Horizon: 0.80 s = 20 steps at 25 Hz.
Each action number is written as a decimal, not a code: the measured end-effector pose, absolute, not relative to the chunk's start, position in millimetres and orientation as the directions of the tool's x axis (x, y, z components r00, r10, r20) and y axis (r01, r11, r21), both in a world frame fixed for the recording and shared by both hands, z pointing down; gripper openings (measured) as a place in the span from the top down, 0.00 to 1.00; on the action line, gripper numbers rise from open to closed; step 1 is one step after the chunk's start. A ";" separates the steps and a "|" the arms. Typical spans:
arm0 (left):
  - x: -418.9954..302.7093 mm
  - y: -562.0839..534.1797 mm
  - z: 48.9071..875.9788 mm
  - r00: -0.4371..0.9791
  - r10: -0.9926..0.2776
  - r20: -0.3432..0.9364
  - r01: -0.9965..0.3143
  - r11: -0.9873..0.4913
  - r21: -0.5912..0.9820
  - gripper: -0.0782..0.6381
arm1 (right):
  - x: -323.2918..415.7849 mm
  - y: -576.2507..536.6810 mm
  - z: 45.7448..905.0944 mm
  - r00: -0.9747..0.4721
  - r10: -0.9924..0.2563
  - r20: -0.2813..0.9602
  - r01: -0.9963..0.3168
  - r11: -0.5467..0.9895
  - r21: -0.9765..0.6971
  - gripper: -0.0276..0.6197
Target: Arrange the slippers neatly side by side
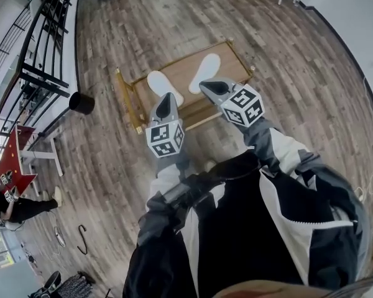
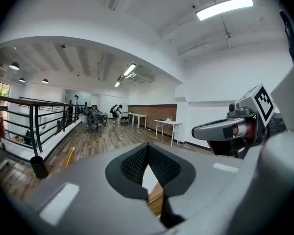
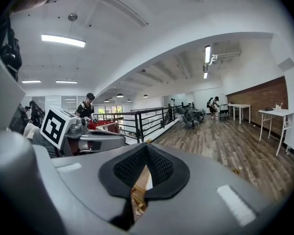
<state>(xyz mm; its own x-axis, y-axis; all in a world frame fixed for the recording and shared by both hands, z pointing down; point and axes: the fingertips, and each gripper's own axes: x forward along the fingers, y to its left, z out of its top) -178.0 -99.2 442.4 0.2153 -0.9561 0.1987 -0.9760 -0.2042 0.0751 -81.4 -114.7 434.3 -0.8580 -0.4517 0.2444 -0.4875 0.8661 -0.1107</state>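
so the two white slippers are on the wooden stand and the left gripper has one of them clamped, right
Not quite. The left gripper has nothing clamped: the left gripper view shows its jaws closed on each other with no slipper between them. The rest holds. In the head view both white slippers lie on the wooden stand.

Your head camera is looking steeply down at the floor [image 1: 112, 166]; cameras on your left hand-held gripper [image 2: 148, 154] and right hand-held gripper [image 3: 146, 154] are facing level, sharing the railing [image 2: 37, 131].
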 end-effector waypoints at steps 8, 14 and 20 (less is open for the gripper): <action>-196.3 -111.5 457.0 0.201 -0.955 0.219 -0.978 -0.181 0.108 0.88 | -98.5 -130.9 447.6 -0.861 -0.428 0.274 -0.474 0.871 -0.126 0.95; -199.6 -136.6 475.0 0.141 -0.950 0.278 -0.988 -0.116 0.106 0.88 | -104.7 -169.3 464.2 -0.890 -0.362 0.277 -0.417 0.893 -0.172 0.95; -209.8 -185.8 467.2 0.024 -0.957 0.289 -0.994 0.007 0.106 0.88 | -115.4 -234.8 460.9 -0.934 -0.256 0.247 -0.306 0.933 -0.190 0.95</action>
